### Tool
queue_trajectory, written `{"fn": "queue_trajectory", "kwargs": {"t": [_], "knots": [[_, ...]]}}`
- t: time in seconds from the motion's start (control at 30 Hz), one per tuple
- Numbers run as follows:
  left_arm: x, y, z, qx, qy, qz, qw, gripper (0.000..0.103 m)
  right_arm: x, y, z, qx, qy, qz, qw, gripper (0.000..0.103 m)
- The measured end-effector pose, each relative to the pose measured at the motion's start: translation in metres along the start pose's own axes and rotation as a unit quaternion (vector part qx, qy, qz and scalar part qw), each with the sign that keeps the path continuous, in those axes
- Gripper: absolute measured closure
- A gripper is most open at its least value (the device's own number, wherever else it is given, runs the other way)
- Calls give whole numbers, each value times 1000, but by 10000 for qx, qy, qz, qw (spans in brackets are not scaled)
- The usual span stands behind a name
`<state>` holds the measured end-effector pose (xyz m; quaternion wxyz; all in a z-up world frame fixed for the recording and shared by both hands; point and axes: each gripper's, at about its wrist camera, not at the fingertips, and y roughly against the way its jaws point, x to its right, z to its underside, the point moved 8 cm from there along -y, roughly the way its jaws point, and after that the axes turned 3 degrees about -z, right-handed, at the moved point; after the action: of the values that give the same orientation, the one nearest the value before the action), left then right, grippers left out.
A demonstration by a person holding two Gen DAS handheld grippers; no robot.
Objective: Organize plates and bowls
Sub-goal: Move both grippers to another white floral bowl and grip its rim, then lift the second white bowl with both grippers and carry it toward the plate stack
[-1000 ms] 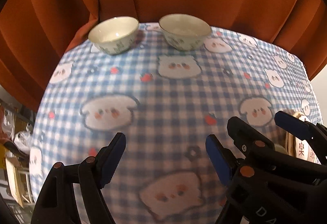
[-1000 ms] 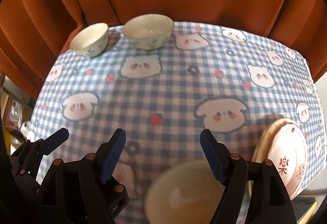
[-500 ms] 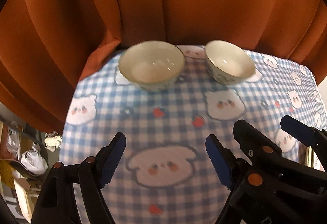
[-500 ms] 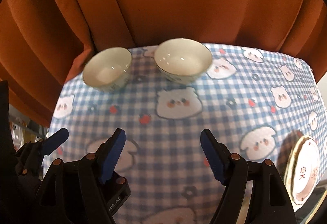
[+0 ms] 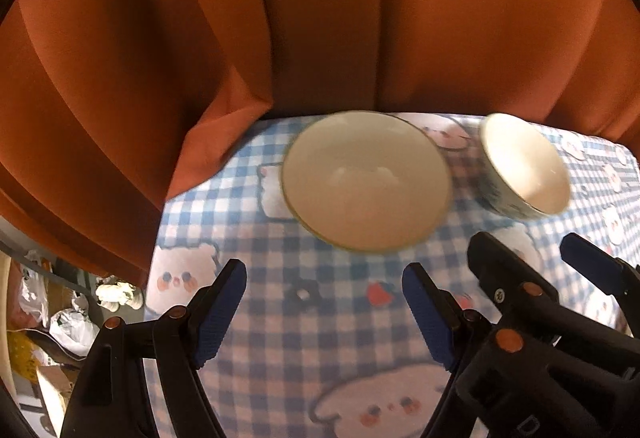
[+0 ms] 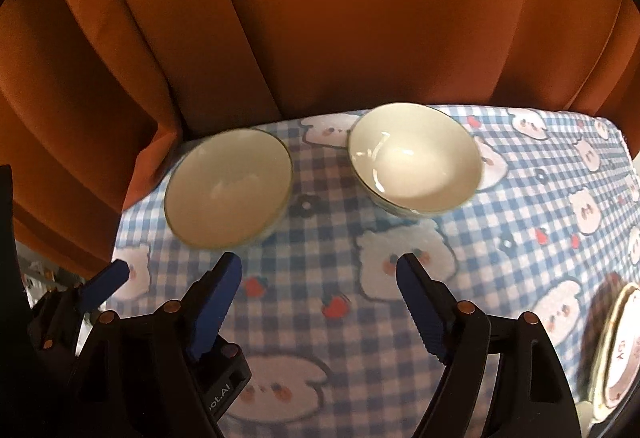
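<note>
Two cream bowls stand side by side at the far edge of the checked tablecloth. The left bowl (image 5: pixel 366 180) (image 6: pixel 228 188) lies just ahead of my open, empty left gripper (image 5: pixel 324 310). The right bowl (image 5: pixel 524 168) (image 6: pixel 414 162) lies ahead of my open, empty right gripper (image 6: pixel 318 300). The right gripper also shows in the left wrist view (image 5: pixel 532 266), and the left gripper shows at the left of the right wrist view (image 6: pixel 108 280). A stack of plates (image 6: pixel 618 342) with a pink-patterned plate on top sits at the right table edge.
An orange curtain (image 5: pixel 320 18) hangs right behind the bowls. The table (image 5: pixel 320 338) ends close to the left of the left bowl; clutter on the floor (image 5: pixel 60 318) shows below that edge.
Both grippers have moved forward toward the far edge, so the two bowls are much closer and larger. A third bowl seen under the right gripper earlier is out of view. Both jaws stay open.
</note>
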<state>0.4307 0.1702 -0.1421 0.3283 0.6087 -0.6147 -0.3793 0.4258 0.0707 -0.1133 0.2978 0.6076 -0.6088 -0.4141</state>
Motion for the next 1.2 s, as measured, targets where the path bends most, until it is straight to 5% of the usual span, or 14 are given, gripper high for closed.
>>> {"fn": "queue_trajectory", "kwargs": {"t": [0.27,0.47,0.53,0.63,0.73,0.93,1.2], "knots": [[-8,-30,-24,3,60,-51,10000,22,-10,-38,-26,42,-66,46,10000,22],[-11,-46,-38,77,95,-52,9999,25,-15,-58,-43,68,-45,-11,10000,36],[-11,-53,-40,62,89,-25,9999,36,-16,-66,-48,78,-35,17,10000,39],[-11,-63,-41,22,96,-9,10000,49,-18,-77,-50,-7,14,-27,10000,61],[-8,-71,-42,-16,112,109,9999,62,-21,-89,-52,-89,28,-60,9999,64],[-7,-79,-45,6,120,104,9999,72,-21,-100,-54,-86,-5,-64,9999,85],[-11,-77,-43,3,216,131,9997,75,-22,-100,-55,-98,90,41,9999,86]]}}
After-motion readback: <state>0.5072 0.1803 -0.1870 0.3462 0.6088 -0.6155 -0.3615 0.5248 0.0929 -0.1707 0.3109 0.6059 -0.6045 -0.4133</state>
